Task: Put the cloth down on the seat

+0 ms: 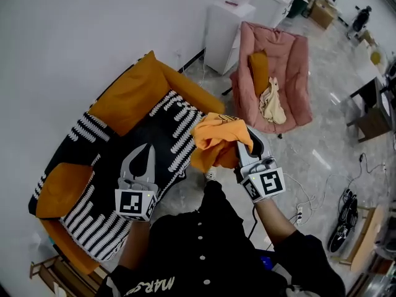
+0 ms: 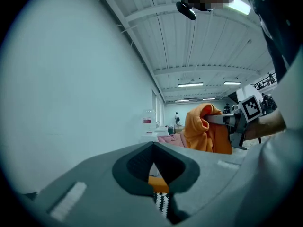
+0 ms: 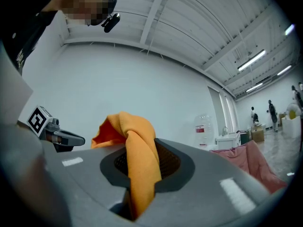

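Note:
An orange cloth [image 1: 216, 138] hangs bunched from my right gripper [image 1: 240, 142], which is shut on it, just off the front right edge of the sofa seat. The same cloth [image 3: 138, 148] drapes through the closed jaws of the right gripper [image 3: 142, 155] in the right gripper view. The seat is a low orange sofa draped with a black-and-white patterned throw [image 1: 158, 125]. My left gripper [image 1: 148, 147] hovers over the throw, shut and holding nothing. The left gripper view shows that gripper [image 2: 152, 148] pointing toward the cloth [image 2: 206, 126] from the side.
Orange cushions [image 1: 127, 94] lie at the sofa's back and left end [image 1: 62, 187]. A pink armchair [image 1: 294, 60] with a cream cloth stands beyond, beside a white cabinet [image 1: 226, 30]. Cables [image 1: 346, 212] lie on the shiny floor to the right.

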`<move>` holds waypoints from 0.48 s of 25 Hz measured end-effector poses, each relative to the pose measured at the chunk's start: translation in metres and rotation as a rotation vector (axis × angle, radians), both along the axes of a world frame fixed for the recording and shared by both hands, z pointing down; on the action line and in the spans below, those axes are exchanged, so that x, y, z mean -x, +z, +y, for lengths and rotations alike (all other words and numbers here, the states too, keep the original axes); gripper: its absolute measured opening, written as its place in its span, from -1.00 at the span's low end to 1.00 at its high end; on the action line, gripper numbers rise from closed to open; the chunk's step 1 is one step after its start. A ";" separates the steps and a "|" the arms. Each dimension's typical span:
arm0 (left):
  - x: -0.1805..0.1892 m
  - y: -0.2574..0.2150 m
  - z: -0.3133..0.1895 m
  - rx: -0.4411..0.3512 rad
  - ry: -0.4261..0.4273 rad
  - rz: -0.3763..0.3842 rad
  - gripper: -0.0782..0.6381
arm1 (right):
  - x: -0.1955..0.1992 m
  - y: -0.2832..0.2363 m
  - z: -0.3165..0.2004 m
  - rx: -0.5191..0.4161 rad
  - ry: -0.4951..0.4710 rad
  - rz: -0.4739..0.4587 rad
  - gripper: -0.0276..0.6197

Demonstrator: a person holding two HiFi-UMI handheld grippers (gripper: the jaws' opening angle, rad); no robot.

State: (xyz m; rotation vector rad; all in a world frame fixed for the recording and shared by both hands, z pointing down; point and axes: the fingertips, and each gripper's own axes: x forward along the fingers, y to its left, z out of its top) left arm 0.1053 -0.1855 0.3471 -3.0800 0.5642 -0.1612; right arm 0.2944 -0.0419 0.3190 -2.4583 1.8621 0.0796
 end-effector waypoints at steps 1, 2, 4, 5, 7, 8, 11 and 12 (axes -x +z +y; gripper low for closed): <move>-0.007 0.002 -0.005 0.003 -0.014 0.000 -0.78 | -0.009 0.001 -0.006 0.004 -0.010 -0.001 -0.67; -0.013 0.004 -0.010 0.007 -0.028 0.000 -0.78 | -0.018 0.003 -0.012 0.008 -0.019 -0.001 -0.67; -0.025 0.006 -0.019 0.014 -0.055 -0.001 -0.78 | -0.036 0.003 -0.024 0.014 -0.038 -0.002 -0.67; -0.032 0.007 -0.023 0.018 -0.068 -0.002 -0.78 | -0.044 0.003 -0.030 0.016 -0.047 -0.002 -0.67; -0.044 0.008 -0.032 0.027 -0.094 -0.005 -0.78 | -0.060 0.001 -0.040 0.020 -0.068 0.002 -0.67; -0.050 0.008 -0.036 0.029 -0.106 -0.006 -0.78 | -0.067 0.000 -0.045 0.022 -0.079 0.004 -0.67; -0.069 0.007 -0.047 0.030 -0.136 -0.012 -0.78 | -0.089 -0.004 -0.059 0.019 -0.107 0.011 -0.67; -0.076 0.005 -0.049 0.030 -0.143 -0.013 -0.78 | -0.097 -0.006 -0.063 0.016 -0.115 0.013 -0.67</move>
